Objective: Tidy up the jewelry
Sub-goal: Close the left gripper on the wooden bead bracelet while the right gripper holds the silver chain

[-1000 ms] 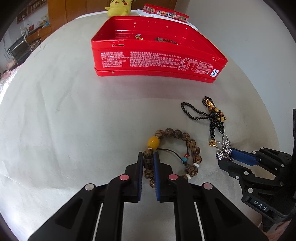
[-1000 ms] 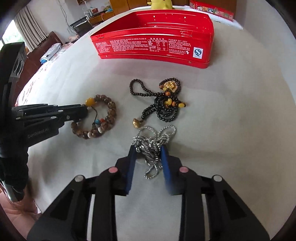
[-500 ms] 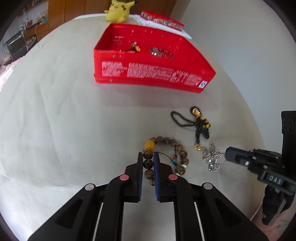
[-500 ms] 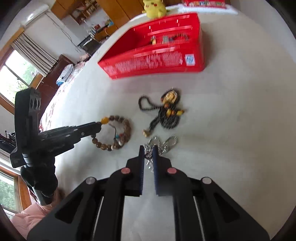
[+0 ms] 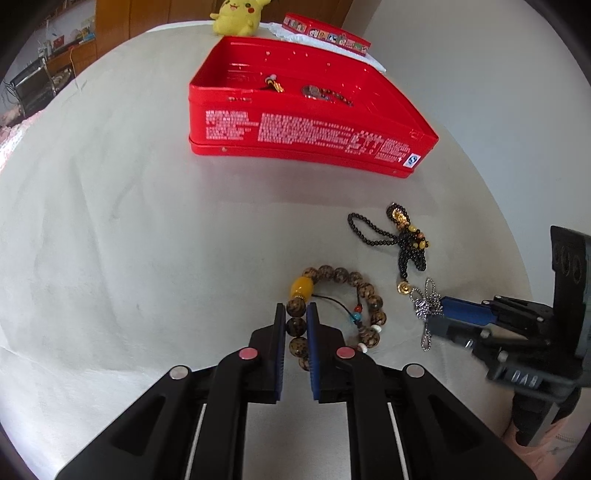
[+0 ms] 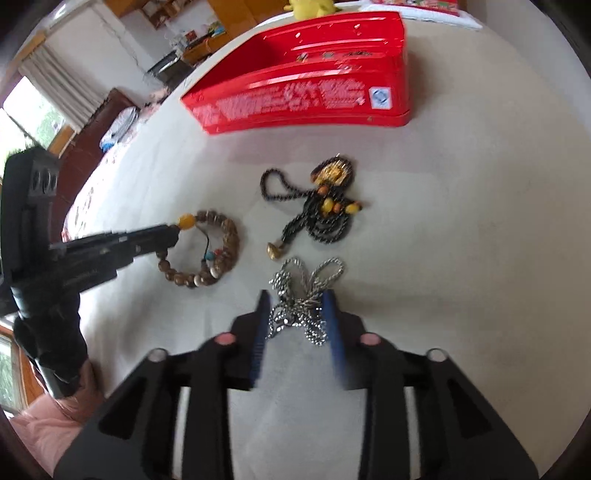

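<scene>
A brown bead bracelet with a yellow bead lies on the white tablecloth. My left gripper is shut on its near beads; in the right wrist view this gripper reaches the bracelet from the left. A bunched silver chain lies between the jaws of my right gripper, which are opening. Seen from the left wrist, the right gripper meets the chain from the right. A black bead necklace with gold and amber beads lies just beyond. The open red tin stands farther back.
Some small jewellery pieces lie inside the tin. A yellow plush toy and a flat red box sit behind it. A hand in a pink sleeve holds the left gripper. Furniture stands past the table's left edge.
The right jaws closed tight on the silver chain half a second ago and have now parted around it. The left gripper has kept its hold on the bracelet.
</scene>
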Motion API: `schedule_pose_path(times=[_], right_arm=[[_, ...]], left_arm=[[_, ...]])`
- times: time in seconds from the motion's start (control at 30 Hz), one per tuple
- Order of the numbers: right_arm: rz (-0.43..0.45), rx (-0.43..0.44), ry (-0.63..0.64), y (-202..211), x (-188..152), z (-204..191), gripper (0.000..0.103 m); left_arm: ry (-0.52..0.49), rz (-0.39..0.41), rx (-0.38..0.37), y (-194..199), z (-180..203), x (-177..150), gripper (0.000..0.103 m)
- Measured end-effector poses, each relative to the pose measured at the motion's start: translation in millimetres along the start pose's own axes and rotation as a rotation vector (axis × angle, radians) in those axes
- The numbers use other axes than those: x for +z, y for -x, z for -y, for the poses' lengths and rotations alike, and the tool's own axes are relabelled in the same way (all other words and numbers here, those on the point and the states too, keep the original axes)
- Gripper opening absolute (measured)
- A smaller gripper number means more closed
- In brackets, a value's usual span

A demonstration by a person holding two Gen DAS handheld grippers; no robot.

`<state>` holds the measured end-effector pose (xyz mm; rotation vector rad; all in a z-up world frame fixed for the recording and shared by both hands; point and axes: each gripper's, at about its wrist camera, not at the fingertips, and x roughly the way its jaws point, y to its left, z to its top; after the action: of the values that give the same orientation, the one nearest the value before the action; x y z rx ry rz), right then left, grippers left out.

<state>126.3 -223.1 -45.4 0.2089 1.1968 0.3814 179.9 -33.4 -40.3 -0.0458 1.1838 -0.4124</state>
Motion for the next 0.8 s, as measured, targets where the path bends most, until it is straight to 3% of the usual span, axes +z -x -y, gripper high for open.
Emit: schedule_pose_path(times=[0.1,0.27,0.57,0.8], right_arm=[[0.008,-0.045,0.068,-4.7,-3.2,-12.1,0.040],[0.027,-0.106,0.114,-10.2,-2.6,-19.2,0.019],[0.032,0.046,-0.019,4.9,2.3,7.5,0.012],[0.116,0.111,-0.071,39.9,3.6,23.6,0.011]], left_arm=[[-0.005,-0.014,-0.009,-7.3,1.0,0.3,0.011],[-0.014,-0.023,-0.004,-15.3,2.2,0.7,0.011],[0.005,-0.004,-0.031,-7.9,-3.7,-1.3,0.011],[0.006,0.036,-0.075,10.9,-3.3,-1.4,0.011]])
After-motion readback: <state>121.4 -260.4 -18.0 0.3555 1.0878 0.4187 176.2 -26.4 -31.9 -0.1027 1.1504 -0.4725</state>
